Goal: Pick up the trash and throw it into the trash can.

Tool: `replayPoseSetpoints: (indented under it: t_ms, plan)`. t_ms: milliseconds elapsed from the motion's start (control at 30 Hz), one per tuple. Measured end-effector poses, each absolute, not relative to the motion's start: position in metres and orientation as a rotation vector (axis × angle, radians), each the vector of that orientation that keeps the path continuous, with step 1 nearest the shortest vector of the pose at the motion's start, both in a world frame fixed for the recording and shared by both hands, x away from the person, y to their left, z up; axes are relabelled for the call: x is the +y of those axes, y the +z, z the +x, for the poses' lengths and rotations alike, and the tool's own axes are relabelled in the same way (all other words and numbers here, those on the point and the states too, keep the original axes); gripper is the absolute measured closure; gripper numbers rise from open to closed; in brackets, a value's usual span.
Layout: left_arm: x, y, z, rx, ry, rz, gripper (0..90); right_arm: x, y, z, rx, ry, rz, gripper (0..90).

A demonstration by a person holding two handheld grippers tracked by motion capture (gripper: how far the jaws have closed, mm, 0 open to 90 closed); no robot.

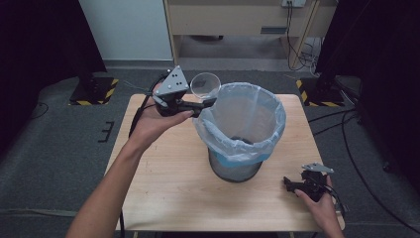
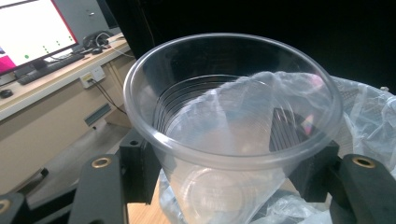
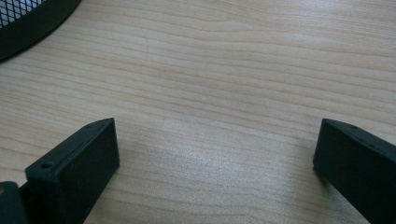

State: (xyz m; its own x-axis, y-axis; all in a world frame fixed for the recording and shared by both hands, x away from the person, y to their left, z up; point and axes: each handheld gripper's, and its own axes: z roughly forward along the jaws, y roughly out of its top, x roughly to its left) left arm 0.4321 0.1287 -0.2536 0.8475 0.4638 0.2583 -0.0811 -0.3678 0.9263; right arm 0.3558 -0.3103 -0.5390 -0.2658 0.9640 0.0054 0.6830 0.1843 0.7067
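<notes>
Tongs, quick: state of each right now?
Left tongs: shut on the clear plastic cup.
Right tongs: open, nothing between them.

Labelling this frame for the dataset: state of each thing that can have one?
left gripper: shut on the clear plastic cup, held up beside the bin's rim
clear plastic cup: upright, empty, gripped on both sides below its rim
right gripper: open, nothing between the jaws, low over the table
waste bin: upright on the table, lined
bin liner: folded over the rim, open at the top
table: wooden top, bears the bin
</notes>
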Motion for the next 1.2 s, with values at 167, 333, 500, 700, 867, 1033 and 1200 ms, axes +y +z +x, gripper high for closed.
replayPoseSetpoints:
  t_ms: [167, 333, 500, 700, 867, 1033, 1200]
  plan:
    - [0.122, -0.255, 0.436, 0.274, 0.572, 1.883, 35.9, -0.310, -0.539, 0.356, 2.022, 0.841, 1.542, 0.4]
    - [0.116, -0.255, 0.438, 0.264, 0.564, 1.896, 35.8, -0.311, -0.539, 0.356, 2.024, 0.840, 1.542, 0.4]
    - [0.109, -0.257, 0.441, 0.258, 0.554, 1.909, 35.5, -0.311, -0.539, 0.356, 2.024, 0.841, 1.543, 0.4]
    - [0.101, -0.261, 0.445, 0.257, 0.539, 1.928, 35.3, -0.311, -0.539, 0.356, 2.026, 0.841, 1.541, 0.4]
    - [0.097, -0.264, 0.448, 0.257, 0.533, 1.946, 35.1, -0.311, -0.539, 0.356, 2.023, 0.843, 1.542, 0.4]
    - [0.093, -0.267, 0.451, 0.257, 0.522, 1.961, 35.0, -0.311, -0.539, 0.356, 2.023, 0.843, 1.542, 0.4]
    - [0.089, -0.271, 0.453, 0.254, 0.514, 1.980, 34.9, -0.311, -0.539, 0.356, 2.024, 0.844, 1.541, 0.5]
